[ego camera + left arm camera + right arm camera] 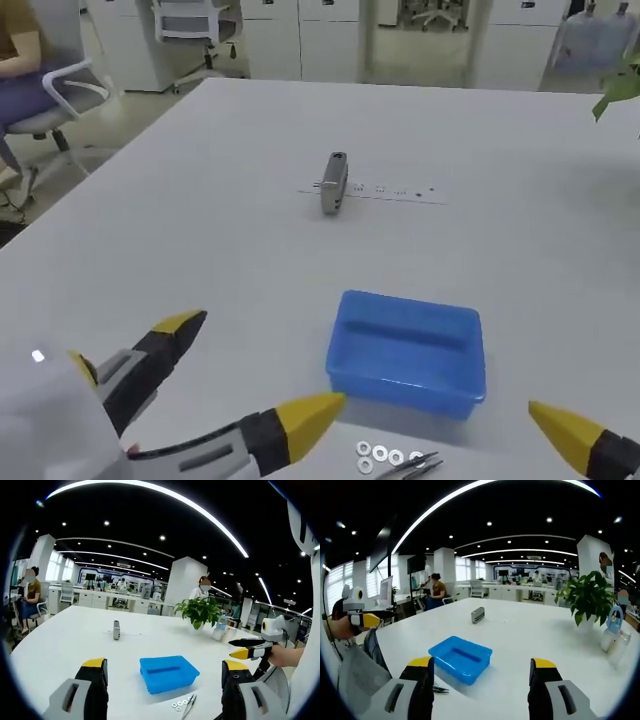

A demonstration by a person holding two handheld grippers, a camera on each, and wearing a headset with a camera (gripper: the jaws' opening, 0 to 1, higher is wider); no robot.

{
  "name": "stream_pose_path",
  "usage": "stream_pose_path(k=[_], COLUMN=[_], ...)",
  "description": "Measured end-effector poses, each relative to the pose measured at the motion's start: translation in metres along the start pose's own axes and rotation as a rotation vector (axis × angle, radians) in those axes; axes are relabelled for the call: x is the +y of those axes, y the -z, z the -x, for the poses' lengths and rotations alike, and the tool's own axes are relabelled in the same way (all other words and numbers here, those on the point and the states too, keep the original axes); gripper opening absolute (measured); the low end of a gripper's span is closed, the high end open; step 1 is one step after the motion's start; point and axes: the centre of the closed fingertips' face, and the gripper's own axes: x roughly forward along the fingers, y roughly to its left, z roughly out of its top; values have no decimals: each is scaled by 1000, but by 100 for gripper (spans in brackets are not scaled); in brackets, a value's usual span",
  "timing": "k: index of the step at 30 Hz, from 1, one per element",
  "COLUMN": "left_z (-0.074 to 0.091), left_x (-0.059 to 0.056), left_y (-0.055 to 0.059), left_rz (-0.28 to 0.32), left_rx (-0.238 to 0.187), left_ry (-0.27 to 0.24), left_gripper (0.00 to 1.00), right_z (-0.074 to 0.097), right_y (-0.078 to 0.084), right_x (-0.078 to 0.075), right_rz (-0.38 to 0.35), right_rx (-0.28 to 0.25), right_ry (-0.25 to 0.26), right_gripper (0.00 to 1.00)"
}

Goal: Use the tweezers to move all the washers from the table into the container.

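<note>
Slim metal tweezers (415, 465) and small flat steel washers (381, 457) lie on the smooth white worktop (200, 200). They sit just before the near wall of the blue rectangular plastic container (408, 350), with the tweezers' long axis slanting along that wall. The left hand-held gripper (262, 362) and right hand-held gripper (481, 662) flank them, both spread and empty. The left appears slightly nearer.

Container (400, 385): we are viewing a blue, open-topped rectangular tray, sitting upright on the white table (200, 220).
Washers (385, 457): we are seeing several small silvery rings lying flat together, just before the container's near wall.
Tweezers (418, 464): we are seeing a slim metal pair lying flat, just beside the washers.
</note>
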Motion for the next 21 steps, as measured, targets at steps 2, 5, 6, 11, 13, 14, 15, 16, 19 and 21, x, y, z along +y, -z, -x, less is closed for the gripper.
stream_pose_path(k=[2,5,6,11,13,14,15,16,19,21], left_z=[1,1,1,-1,-2,-2,-3,-4,-5,-6], left_x=[2,2,2,-2,-4,-4,-5,-5,-6,-6], left_y=[3,6,6,7,9,9,10,11,12,13], left_rz=[4,8,6,-5,-3,-2,1,2,5,4], left_rx=[6,19,21,26,30,31,33,35,40,44], left_ry=[-5,-1,1,18,22,25,28,30,36,39], left_gripper=[95,94,94,93,92,92,92,92,92,92], right_z=[0,0,1,6,9,10,10,11,12,12], right_y=[-3,-5,-3,5,6,6,7,7,7,8], right_x=[2,5,5,6,5,3,2,1,-1,-2], right_rz=[8,13,12,13,14,15,15,13,5,3], right_rx=[-7,-17,-14,3,5,7,8,10,7,10], right_ry=[-6,-7,-6,0,7,12,16,20,26,27], right_gripper=[76,76,76,75,75,74,74,74,74,74])
